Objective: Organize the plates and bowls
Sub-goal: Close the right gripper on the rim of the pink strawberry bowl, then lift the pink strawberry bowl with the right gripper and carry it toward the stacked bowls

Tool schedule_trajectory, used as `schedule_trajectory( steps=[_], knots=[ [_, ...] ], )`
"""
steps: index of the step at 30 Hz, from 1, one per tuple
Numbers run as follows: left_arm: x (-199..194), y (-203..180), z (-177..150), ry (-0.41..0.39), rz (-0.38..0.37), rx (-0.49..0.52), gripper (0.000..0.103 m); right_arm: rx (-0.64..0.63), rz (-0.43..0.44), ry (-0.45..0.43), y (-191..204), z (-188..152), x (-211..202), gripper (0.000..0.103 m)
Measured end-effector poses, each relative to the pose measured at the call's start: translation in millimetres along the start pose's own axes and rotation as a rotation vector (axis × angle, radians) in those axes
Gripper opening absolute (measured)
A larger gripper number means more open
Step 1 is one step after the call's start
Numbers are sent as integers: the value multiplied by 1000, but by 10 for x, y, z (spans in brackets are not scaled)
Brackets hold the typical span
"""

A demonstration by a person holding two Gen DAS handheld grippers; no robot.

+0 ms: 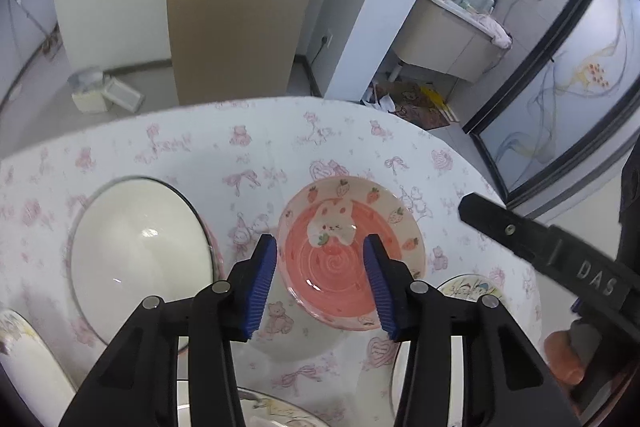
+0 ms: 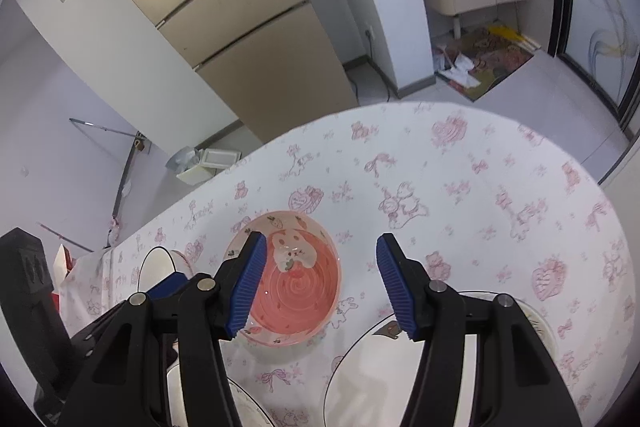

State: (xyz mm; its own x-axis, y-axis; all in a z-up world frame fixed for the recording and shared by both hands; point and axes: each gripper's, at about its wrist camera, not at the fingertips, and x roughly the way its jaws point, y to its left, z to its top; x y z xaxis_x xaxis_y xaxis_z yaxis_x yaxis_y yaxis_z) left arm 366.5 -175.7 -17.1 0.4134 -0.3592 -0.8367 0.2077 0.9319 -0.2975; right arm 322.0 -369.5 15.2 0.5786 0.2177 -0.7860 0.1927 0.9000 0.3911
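Observation:
A pink bowl (image 1: pixel 344 267) with a bunny and strawberries stands upright on the pink-printed tablecloth (image 1: pixel 168 147). My left gripper (image 1: pixel 320 283) hovers over the bowl's near side with its blue pads apart; no pad visibly presses the rim. The right wrist view has the same bowl (image 2: pixel 296 291) left of centre. My right gripper (image 2: pixel 320 287) is open above it, its left finger (image 2: pixel 244 287) overlapping the bowl's left edge and its right finger over bare cloth. The right gripper's black body (image 1: pixel 560 259) shows at the left view's right edge.
A white dark-rimmed plate (image 1: pixel 140 259) lies left of the bowl. More plates lie near me: a bear-printed one (image 2: pixel 384 367), a cartoon one (image 1: pixel 472 291), and others at the bottom edges. Beyond the table's far edge (image 2: pixel 400 107) are floor, a fridge (image 1: pixel 240 7) and a bin (image 1: pixel 92 91).

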Motion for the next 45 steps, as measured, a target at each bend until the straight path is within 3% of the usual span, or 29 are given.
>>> schedule_trajectory(
  steps=[4,7,11,15,27,32,45],
  knots=[
    [67,-56,-14,-7,89,24,42,1,-30,22,-27,-10,124,56],
    [159,11,-12,33,29,-13,42,13,-17,55,-57,-22,237,56],
    [299,75,-10,60,76,-30,42,33,9,104,-81,-50,394,53],
    [409,119,-19,85,57,-40,42,46,36,141,-96,-84,510,51],
    [531,116,-3,67,145,-7,10,-21,-58,186,2,-169,709,17],
    [620,101,-26,70,171,5,9,-49,-121,181,28,-169,720,7],
    [652,-6,-59,18,248,68,9,-70,-134,196,50,-201,831,6]
  ],
)
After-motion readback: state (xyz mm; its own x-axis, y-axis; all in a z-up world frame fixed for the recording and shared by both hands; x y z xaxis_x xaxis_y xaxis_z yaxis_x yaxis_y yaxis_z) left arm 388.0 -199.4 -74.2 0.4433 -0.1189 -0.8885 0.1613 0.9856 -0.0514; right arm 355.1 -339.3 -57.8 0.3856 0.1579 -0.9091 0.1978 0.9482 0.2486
